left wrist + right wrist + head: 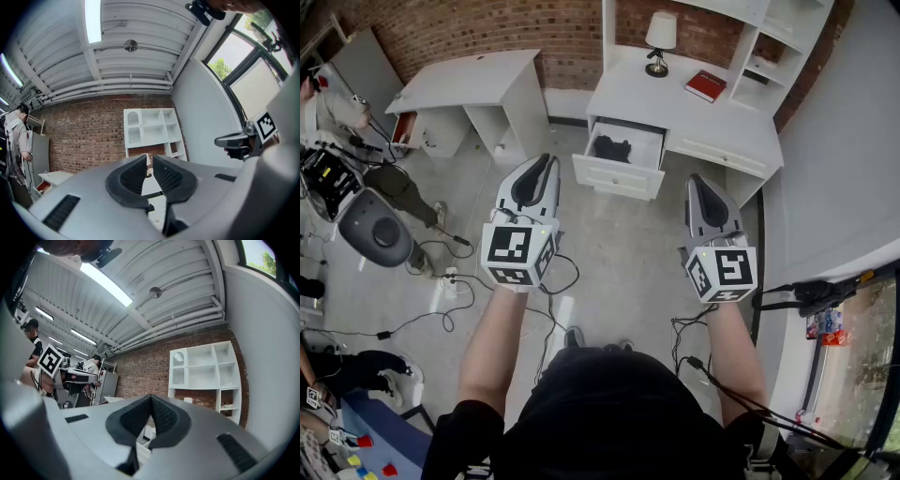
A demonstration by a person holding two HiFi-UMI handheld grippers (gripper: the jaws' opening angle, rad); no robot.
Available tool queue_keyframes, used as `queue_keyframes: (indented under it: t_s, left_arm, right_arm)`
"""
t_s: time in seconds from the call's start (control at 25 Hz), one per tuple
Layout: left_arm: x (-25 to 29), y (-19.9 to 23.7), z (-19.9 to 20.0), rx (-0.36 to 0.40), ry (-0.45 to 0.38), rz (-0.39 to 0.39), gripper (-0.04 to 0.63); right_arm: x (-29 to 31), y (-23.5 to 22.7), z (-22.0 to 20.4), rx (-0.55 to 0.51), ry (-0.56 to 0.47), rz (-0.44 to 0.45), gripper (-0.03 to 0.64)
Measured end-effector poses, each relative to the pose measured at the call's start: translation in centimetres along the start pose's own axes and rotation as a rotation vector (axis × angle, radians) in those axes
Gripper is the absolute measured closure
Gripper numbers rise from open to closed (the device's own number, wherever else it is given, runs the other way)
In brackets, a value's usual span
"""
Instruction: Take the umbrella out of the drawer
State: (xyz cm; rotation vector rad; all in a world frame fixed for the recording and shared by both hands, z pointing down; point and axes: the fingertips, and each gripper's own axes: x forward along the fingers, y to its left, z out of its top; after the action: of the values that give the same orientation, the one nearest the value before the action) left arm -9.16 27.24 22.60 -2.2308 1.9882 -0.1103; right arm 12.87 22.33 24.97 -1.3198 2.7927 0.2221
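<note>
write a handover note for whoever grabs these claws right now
Left claw: shut, empty, held in the air short of the desk.
Right claw: shut, empty, also in the air.
Drawer of the white desk is already open. A dark thing, likely the umbrella, lies inside, untouched.
Left to do: move in, open a claw, grip the umbrella, lift it out.

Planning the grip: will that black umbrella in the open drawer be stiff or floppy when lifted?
Probably floppy outside: the umbrella looks like a crumpled dark bundle, so fabric may bunch. Likely light, being small beside the drawer. Details are too small to confirm.
</note>
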Motion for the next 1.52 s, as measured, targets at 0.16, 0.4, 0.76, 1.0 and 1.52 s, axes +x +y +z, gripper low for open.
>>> queue_keyframes:
  t_s: [0.16, 0.4, 0.76, 1.0, 1.52]
  left_arm:
    - [0.2, -1.7, 0.2, -0.008, 0.007, 0.003, 0.558]
    - [0.0, -3.9, 0.3, -0.034, 0.005, 0.011, 0.558]
    - [-0.8, -3.2, -1.5, -0.1, 0.01, 0.008, 0.435]
    - [0.8, 0.0, -3.7, -0.137, 0.02, -0.01, 0.38]
    - [10.4, 10.8, -8.5, -0.099, 0.028, -0.061, 0.379]
  right_arm:
    - [-1.1, -1.2, 0.1, -0.002, 0.001, 0.008, 0.618]
    - [-2.4, -2.9, -0.9, 0.026, 0.016, 0.026, 0.618]
    - [-1.7, -3.3, -2.2, 0.05, 0.028, 0.019, 0.46]
    - [0.9, -2.3, -2.9, 0.033, 0.048, 0.014, 0.442]
    - [12.6, -1.9, -5.3, 0.008, 0.124, -0.098, 0.442]
